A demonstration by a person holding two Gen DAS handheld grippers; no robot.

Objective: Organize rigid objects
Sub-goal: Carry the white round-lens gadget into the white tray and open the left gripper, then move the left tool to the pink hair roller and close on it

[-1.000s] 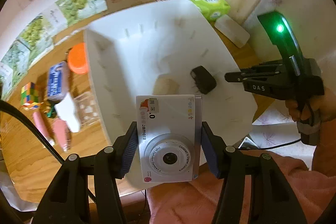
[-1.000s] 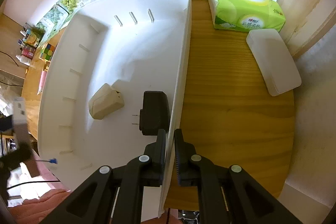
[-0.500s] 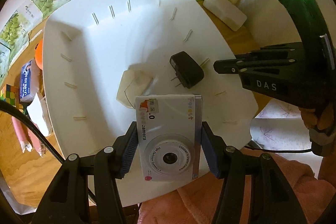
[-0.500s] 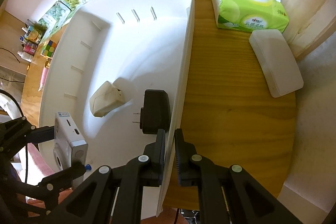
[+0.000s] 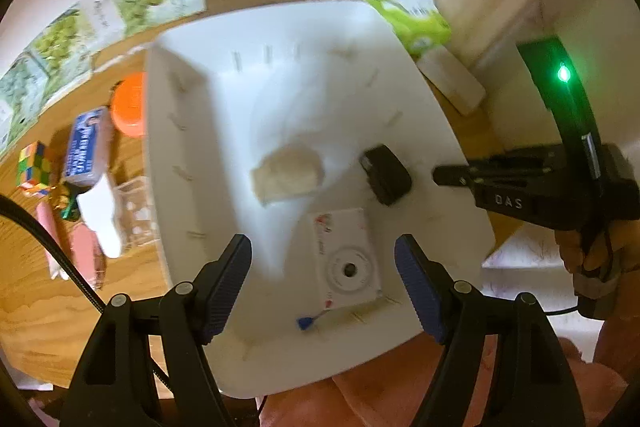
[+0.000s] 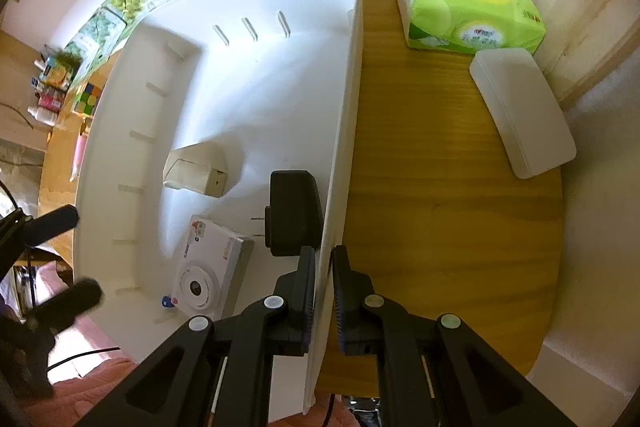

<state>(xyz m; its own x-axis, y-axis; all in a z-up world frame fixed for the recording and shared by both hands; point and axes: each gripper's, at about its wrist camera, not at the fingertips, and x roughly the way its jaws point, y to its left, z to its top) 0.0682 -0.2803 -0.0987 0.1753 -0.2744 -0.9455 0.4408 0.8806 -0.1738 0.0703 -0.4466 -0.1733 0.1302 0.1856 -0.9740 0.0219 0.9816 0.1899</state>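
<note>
Wooden tabletop (image 6: 440, 187) carries a big white bin (image 6: 280, 75), with a green tissue pack (image 6: 472, 15) and a white lidded case (image 6: 524, 111) to its right in the right wrist view. Left tool (image 5: 322, 281) hangs over the bin's near end, jaws just been opening, now wide and gripping nothing; its blue pads (image 5: 228, 283) are clear of the white toy camera (image 5: 346, 259), which lies flat on the bin floor, lens up, between and below them. Beside the camera a small blue-tipped bit (image 5: 306, 323). Also in the bin: beige block (image 5: 288, 175) and black plug adapter (image 5: 386, 179), just apart from each other. Right tool (image 6: 322, 281) is pinched narrow onto the bin's right wall, one finger inside, one outside, next to the adapter. Left of the bin on the tabletop: orange lid (image 5: 130, 109), blue packet (image 5: 86, 147), colour cube (image 5: 34, 163), pink items (image 5: 86, 251). Left view is blurred.
</note>
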